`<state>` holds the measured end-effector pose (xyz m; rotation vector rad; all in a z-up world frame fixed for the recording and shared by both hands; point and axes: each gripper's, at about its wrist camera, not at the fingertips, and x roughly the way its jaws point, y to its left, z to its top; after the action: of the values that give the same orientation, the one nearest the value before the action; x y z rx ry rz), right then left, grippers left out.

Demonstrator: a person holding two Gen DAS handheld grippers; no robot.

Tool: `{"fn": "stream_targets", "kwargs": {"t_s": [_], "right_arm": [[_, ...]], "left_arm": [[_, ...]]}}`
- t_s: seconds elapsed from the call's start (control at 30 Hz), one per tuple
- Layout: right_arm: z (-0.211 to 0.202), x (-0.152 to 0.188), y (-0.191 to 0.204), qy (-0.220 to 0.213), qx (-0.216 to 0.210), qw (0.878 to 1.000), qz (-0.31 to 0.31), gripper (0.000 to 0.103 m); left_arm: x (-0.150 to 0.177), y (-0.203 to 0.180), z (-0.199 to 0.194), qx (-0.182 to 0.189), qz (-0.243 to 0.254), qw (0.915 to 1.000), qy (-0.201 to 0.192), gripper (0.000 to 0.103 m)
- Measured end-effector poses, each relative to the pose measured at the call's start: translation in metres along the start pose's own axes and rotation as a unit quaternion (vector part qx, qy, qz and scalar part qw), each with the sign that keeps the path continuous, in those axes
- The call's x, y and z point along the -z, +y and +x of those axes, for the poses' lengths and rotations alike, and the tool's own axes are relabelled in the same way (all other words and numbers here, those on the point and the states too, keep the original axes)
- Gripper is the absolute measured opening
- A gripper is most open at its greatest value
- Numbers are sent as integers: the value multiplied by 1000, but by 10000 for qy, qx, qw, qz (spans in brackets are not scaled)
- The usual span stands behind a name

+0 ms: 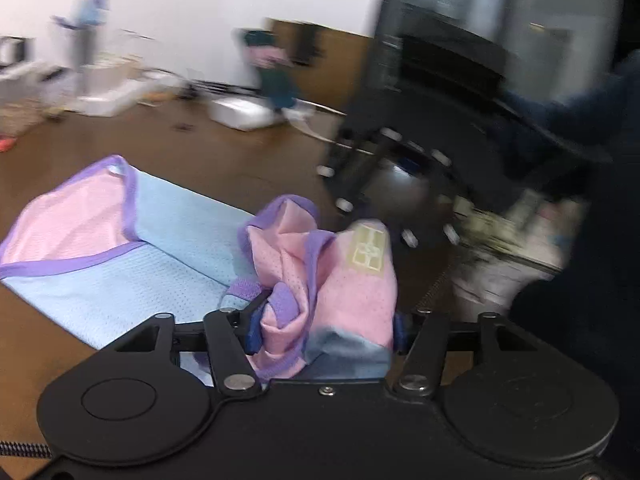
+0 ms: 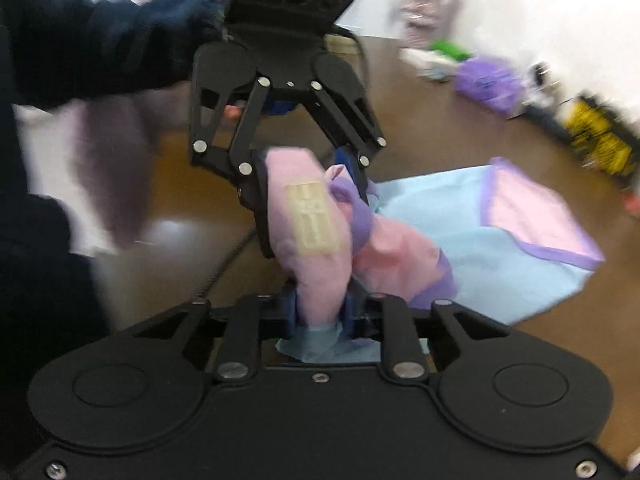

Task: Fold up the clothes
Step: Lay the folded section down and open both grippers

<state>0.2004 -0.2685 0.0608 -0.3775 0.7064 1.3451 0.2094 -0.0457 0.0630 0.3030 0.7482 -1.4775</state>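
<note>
Garment (image 2: 460, 236), pink/blue mesh w/ purple trim, is bunched and lifted at near edge; rest lies flat on brown table (image 1: 224, 168), far side. Left gripper (image 1: 326, 330) and right gripper (image 2: 320, 314) are each clamped on the bunch. Risk: thin mesh could be dropped from one clamp, or the flat part dragged askew, if the two are pulled unevenly.

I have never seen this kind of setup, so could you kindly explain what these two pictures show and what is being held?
No robot: a person in a dark blue sleeve holds two black hand-held grippers, each carrying a fisheye camera looking along its fingers. One picture looks out from the left gripper, the other from the right gripper, which also sees the left one opposite. On the brown table lies a pink and light blue mesh garment with purple trim. Both grippers pinch its bunched pink end, lifted slightly.
</note>
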Motion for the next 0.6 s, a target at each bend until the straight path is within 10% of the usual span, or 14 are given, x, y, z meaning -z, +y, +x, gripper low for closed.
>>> {"fn": "stream_targets", "kwargs": {"t_s": [0.13, 0.37, 0.47, 0.5, 0.6], "right_arm": [[-13, -4, -20, -83, -880, 9932, 762, 24], [-17, -6, -95, -344, -1589, 9606, 2255, 27], [-19, -5, -115, -468, -1000, 9630, 2459, 61], [-19, -4, -121, -498, -624, 9636, 2550, 78], [-21, 0, -118, -595, 237, 9676, 2442, 80]], "left_arm": [[-6, -8, -9, 575, -155, 9982, -93, 47], [-20, 51, -21, 307, -968, 9929, -622, 54], [-16, 77, -18, -341, -1432, 9868, -679, 103], [-14, 84, -17, -530, -1558, 9835, -748, 103], [-10, 74, -16, -832, -1609, 9793, -907, 103]]}}
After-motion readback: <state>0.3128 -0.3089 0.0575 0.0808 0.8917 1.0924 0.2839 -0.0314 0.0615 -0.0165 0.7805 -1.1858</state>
